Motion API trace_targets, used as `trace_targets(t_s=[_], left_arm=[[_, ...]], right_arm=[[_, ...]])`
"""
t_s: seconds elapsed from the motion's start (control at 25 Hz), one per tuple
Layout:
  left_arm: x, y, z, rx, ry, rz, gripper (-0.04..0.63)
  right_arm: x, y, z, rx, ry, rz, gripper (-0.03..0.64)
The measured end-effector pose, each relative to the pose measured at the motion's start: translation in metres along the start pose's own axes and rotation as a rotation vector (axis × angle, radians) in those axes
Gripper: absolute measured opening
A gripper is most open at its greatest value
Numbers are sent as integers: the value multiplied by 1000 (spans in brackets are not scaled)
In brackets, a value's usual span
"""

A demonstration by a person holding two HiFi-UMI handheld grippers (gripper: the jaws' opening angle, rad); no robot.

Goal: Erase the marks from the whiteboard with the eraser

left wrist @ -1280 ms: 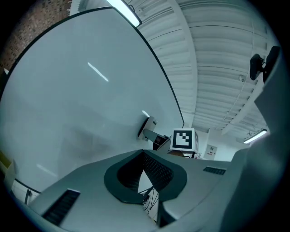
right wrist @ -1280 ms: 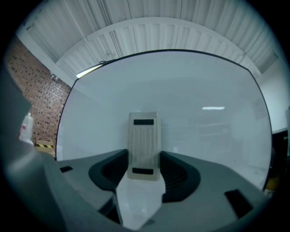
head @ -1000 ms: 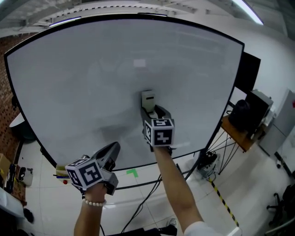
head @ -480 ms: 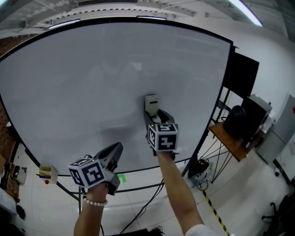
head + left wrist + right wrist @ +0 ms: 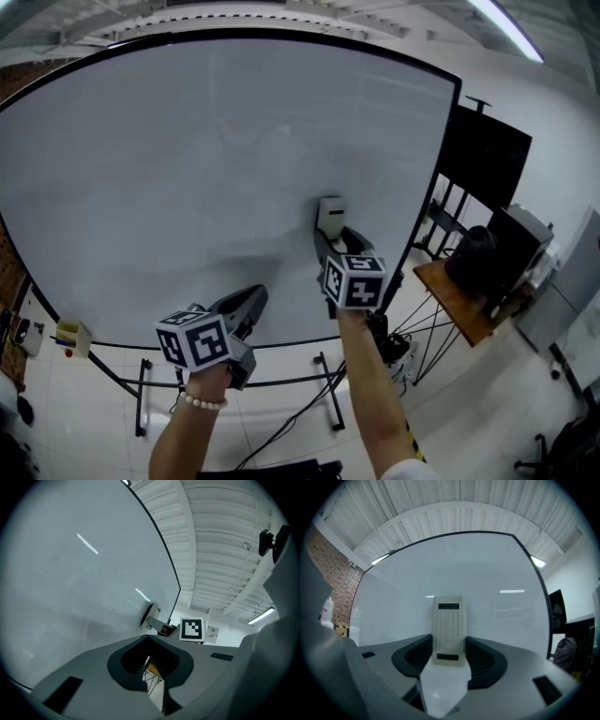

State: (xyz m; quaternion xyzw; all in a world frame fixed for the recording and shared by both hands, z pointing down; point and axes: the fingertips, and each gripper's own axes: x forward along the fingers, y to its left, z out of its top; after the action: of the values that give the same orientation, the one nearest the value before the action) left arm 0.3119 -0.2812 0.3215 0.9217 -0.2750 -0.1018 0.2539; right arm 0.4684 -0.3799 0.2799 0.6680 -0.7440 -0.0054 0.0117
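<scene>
Your right hand-held gripper (image 5: 330,234) is up at the whiteboard (image 5: 187,159), its jaws closed on the lower half of the pale eraser (image 5: 330,213). In the right gripper view the eraser stands upright between the two dark pads, its ribbed back facing the camera, with a dark strip at the top and another at the bottom. It sits flat against the board, right of centre and in the lower half. The left gripper view catches it side-on, face to the surface, with the right gripper's marker cube (image 5: 353,279) behind it.

Your left hand-held gripper (image 5: 251,305) hangs lower and to the left, near the board's bottom edge and well apart from the eraser. Its jaws are drawn together to a thin sliver, with nothing between them. Its own marker cube (image 5: 194,342) sits just above a bead bracelet (image 5: 202,403) on your wrist.

The board shows pale grey, with ceiling lights reflected as bright streaks. Off its right edge stands a black panel (image 5: 483,155). Below that a wooden worktop (image 5: 459,305) carries a dark bag (image 5: 473,258). A small yellow box (image 5: 70,336) sits by the board's lower left edge, and cables (image 5: 300,412) trail over the floor beneath the stand.
</scene>
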Motion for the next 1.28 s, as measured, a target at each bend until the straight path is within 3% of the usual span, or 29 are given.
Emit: trace_targets(t_s=[0.6, 0.96, 1.28], left_arm=[[88, -36, -45, 15, 70, -58, -4], [105, -36, -58, 8, 86, -59, -4], [106, -35, -66, -3, 96, -58, -5]], right_arm=[[-21, -161, -18, 4, 29, -94, 250], [-30, -216, -25, 24, 44, -130, 250], [-32, -235, -34, 7, 35, -93, 250]])
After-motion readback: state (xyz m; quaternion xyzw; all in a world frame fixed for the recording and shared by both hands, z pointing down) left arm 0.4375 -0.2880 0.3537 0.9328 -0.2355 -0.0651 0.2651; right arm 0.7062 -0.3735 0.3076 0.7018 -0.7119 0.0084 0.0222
